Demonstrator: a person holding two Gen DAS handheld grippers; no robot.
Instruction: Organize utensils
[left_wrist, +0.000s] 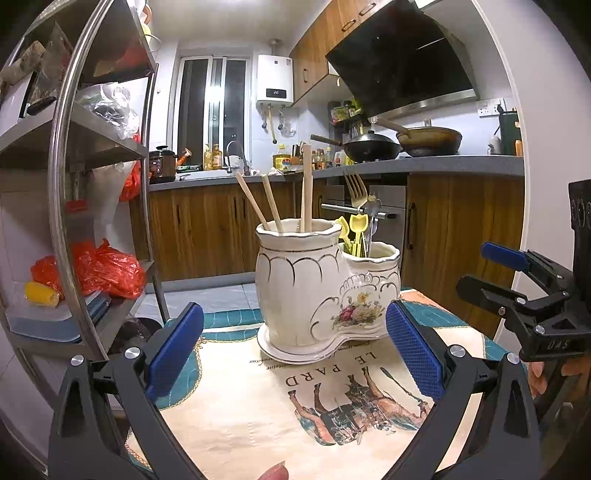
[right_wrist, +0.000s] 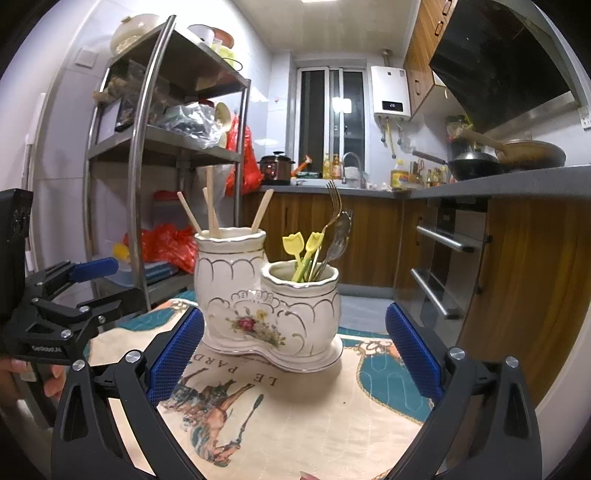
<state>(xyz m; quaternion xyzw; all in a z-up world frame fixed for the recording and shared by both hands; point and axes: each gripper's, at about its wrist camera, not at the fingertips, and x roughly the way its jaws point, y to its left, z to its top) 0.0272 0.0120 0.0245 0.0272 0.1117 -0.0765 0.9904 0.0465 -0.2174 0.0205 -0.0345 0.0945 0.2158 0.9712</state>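
- Your left gripper (left_wrist: 295, 354) stands wide open with nothing between its blue pads, low over the cloth (left_wrist: 258, 417) and facing the holder (left_wrist: 317, 295).
- Your right gripper (right_wrist: 295, 354) is spread just as wide and empty too; no pad touches the holder.
- The holder, a white double pot with gold trim and a flower print, sits on the cloth near the table's far edge, between your two grippers' lines of sight.
- Its tall pot holds the chopsticks (left_wrist: 273, 203): wooden sticks leaning apart, four by the right view's count, though the rim hides their lower ends.
- Its short pot holds two yellow picks (right_wrist: 303, 254), a fork (right_wrist: 332, 210) with tines up and what looks like a spoon (right_wrist: 341, 236) beside it.
- From the left view your right gripper shows at the right edge, fingers parted, a hand (left_wrist: 539, 376) behind it.
- A steel rack (right_wrist: 147, 147) stands off the table's left side; the counter (right_wrist: 480, 184) with two pans (right_wrist: 509, 158) runs along the right.
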